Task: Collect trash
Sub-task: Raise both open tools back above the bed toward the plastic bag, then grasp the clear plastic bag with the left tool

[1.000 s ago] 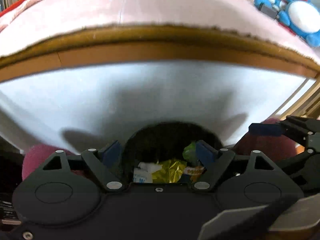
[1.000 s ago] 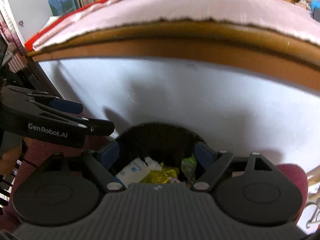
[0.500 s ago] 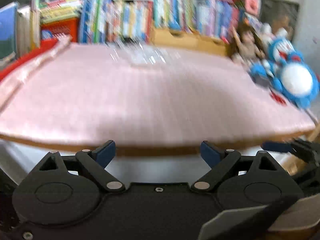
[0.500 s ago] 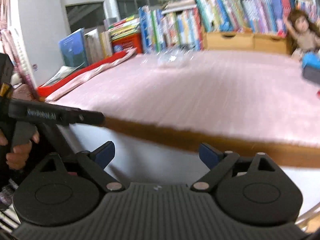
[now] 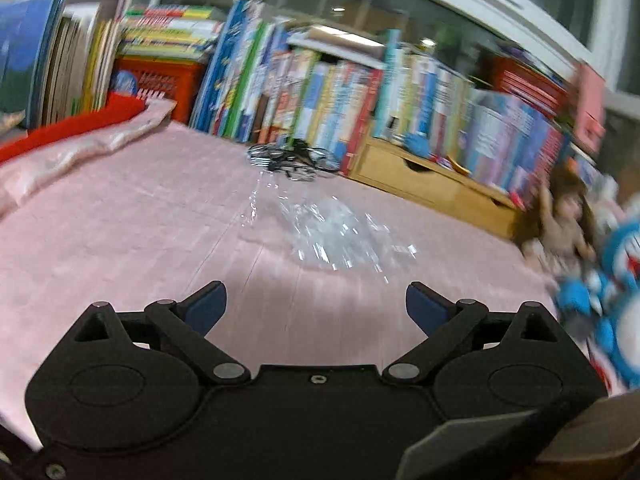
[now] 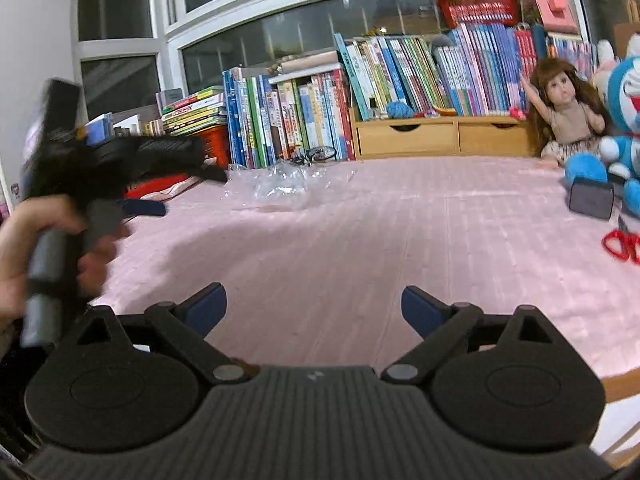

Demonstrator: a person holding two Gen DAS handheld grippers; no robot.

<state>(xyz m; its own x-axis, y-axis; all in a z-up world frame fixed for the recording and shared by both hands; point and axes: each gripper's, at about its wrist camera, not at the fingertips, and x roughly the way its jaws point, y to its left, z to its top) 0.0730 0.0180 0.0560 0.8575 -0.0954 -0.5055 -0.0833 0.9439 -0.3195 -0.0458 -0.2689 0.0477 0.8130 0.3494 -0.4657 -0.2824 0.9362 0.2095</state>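
Above the pink mat (image 5: pixel 120 240), our left gripper (image 5: pixel 316 306) and right gripper (image 6: pixel 314 304) hang with jaws wide apart and nothing between them, both having just been opening. The next trash, a crumpled clear plastic wrapper (image 5: pixel 340 236), lies on the mat well ahead of the left gripper, near the wire-framed object (image 5: pixel 296 160) by the books (image 6: pixel 400 80). We should approach low, straddle a raised fold, and pinch only plastic, not mat.

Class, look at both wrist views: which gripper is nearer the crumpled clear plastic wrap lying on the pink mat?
Left. The left gripper faces the plastic wrap just ahead; the right gripper sits farther back.
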